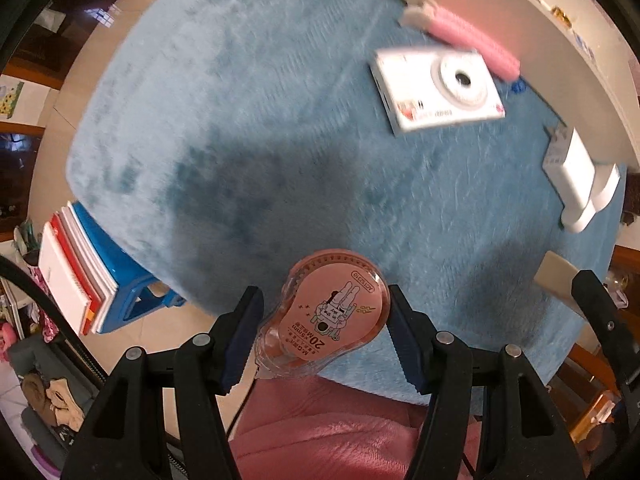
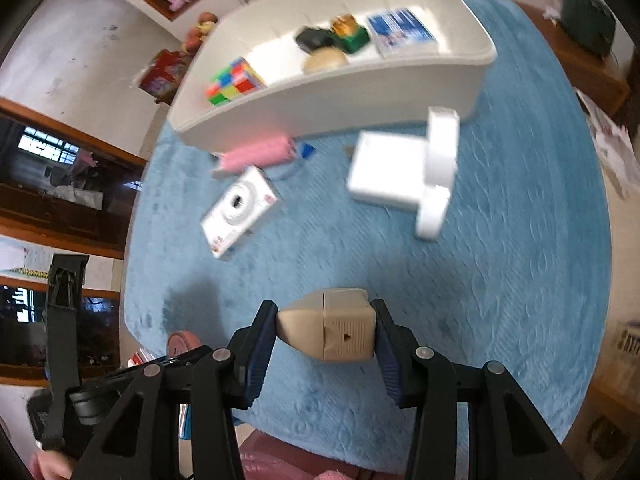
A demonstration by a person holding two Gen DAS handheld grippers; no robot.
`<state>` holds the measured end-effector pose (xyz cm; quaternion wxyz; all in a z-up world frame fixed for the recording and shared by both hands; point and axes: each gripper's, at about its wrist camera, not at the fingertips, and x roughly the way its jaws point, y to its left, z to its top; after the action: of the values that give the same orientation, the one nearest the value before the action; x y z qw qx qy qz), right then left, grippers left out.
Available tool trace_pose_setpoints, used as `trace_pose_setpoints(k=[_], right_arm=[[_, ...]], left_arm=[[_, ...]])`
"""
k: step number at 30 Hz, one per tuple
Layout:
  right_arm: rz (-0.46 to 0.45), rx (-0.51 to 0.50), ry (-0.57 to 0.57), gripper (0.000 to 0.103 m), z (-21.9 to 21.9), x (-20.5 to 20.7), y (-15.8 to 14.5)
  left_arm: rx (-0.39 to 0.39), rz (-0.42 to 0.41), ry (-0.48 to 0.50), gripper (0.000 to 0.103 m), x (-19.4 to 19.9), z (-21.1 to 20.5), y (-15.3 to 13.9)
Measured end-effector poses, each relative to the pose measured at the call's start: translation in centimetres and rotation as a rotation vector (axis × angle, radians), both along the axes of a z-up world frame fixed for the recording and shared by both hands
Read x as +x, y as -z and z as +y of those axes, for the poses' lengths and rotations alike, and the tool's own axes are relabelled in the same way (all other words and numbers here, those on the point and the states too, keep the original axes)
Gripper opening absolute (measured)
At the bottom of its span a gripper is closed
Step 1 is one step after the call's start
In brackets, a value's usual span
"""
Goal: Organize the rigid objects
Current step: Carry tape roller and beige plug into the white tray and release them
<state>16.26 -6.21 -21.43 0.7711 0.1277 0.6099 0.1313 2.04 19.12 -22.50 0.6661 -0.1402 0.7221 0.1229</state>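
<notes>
My left gripper [image 1: 322, 318] is shut on a pink correction-tape dispenser [image 1: 334, 314] with a cartoon label, held above the near edge of the blue furry mat [image 1: 248, 120]. My right gripper [image 2: 326, 330] is shut on a beige plastic block [image 2: 328, 324] with a small arrow mark, lifted over the mat [image 2: 500, 280]. On the mat lie a white toy camera [image 1: 436, 90] [image 2: 240, 210], a pink hair roller [image 1: 472, 42] [image 2: 256, 156] and a white plug adapter [image 1: 576, 178] [image 2: 404, 172]. A white bin [image 2: 340, 92] at the back holds a colour cube [image 2: 234, 82], a blue booklet and small items.
A stack of notebooks on a blue stool [image 1: 86, 276] stands left of the mat. A pink cushion [image 1: 332, 432] lies under my left gripper. The other gripper's black frame shows at the left of the right wrist view [image 2: 64, 344]. Wooden furniture rings the room.
</notes>
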Motion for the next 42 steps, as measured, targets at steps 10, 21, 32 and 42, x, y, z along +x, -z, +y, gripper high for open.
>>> trace_pose_setpoints(k=[10, 21, 32, 42], right_arm=[[-0.220, -0.030, -0.024, 0.047, 1.9, 1.5, -4.6], [-0.484, -0.109, -0.022, 0.047, 2.9, 4.3, -8.2], [-0.696, -0.283, -0.085, 0.047, 4.7, 7.6, -8.3], [-0.733, -0.361, -0.072, 0.047, 5.1, 9.3, -7.1]], left_arm=[[0.086, -0.146, 0.096, 0.065, 3.2, -2.1, -6.5], [0.158, -0.421, 0.213, 0.065, 15.6, -4.1, -14.6], [0.046, -0.688, 0.346, 0.065, 23.4, -3.7, -14.1], [-0.023, -0.851, 0.440, 0.065, 26.8, -5.6, -14.5]])
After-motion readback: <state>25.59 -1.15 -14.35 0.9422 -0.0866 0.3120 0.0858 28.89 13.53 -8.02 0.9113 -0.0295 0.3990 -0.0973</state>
